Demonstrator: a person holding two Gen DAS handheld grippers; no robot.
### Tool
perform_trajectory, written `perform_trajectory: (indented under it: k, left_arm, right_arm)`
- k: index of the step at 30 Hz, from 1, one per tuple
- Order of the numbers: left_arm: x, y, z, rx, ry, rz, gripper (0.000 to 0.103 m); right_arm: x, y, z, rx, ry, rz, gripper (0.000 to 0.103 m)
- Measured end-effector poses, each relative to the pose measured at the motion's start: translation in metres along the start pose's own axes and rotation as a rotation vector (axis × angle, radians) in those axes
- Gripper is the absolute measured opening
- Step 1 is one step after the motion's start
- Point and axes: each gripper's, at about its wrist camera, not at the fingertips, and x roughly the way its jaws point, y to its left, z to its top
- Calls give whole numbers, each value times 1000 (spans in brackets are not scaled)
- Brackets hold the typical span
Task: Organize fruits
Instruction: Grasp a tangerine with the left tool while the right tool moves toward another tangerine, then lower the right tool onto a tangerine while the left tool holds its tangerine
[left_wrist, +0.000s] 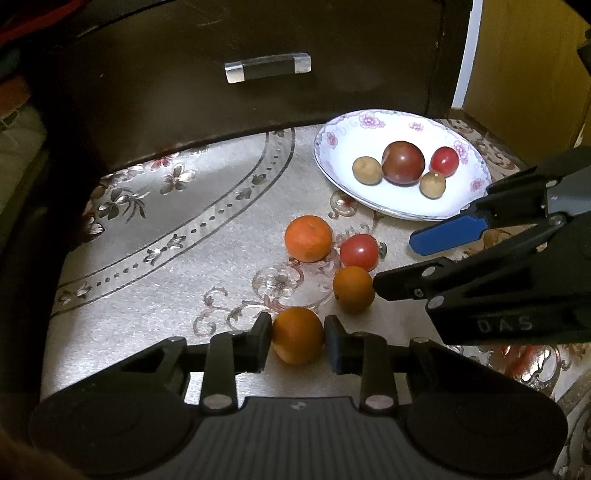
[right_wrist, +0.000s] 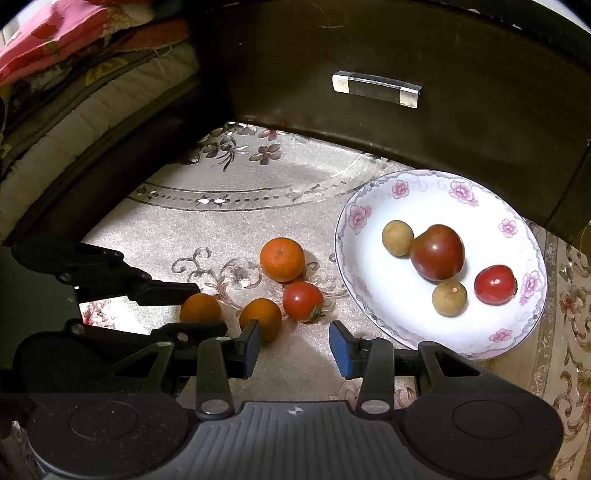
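My left gripper (left_wrist: 297, 334) is shut on a small orange fruit (left_wrist: 297, 339) that rests on the patterned cloth; both black pads (left_wrist: 263, 332) press its sides. The right wrist view shows the same grip (right_wrist: 207, 307) from the side. Beyond it lie another small orange fruit (left_wrist: 354, 288), a red tomato (left_wrist: 359, 252) and a mandarin (left_wrist: 308, 238). The floral plate (left_wrist: 332, 155) holds a dark tomato (left_wrist: 402, 162), a red cherry tomato (left_wrist: 444, 160) and two brown longans. My right gripper (right_wrist: 297, 349) stands open over bare cloth, its blue pads (right_wrist: 341, 349) close to the small orange fruit (right_wrist: 260, 318).
A dark cabinet drawer with a clear handle (left_wrist: 267, 67) rises behind the cloth, close to the plate's far rim (right_wrist: 354, 218). Folded bedding (right_wrist: 55, 55) lies at the far left. A yellow wooden panel (left_wrist: 524, 55) stands at the right.
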Motion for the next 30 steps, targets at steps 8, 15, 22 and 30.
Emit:
perform_trajectory:
  k: [8,15,22,30]
  left_arm:
    - [-3,7,-2,-12,-4,10,37]
    - [-5,10,-4,-19,-1,10,37]
    - [-6,15,-8,-27,4,12,37]
    - [-6,17,-10,-29,10,12,37]
  right_arm:
    - [1,2,0,-13,3,-12,37]
    - [2,6,0,-29,8,-11,37]
    - [4,10,0,-39,15,-9,37]
    - [6,15,-1,-47,25,-8,37]
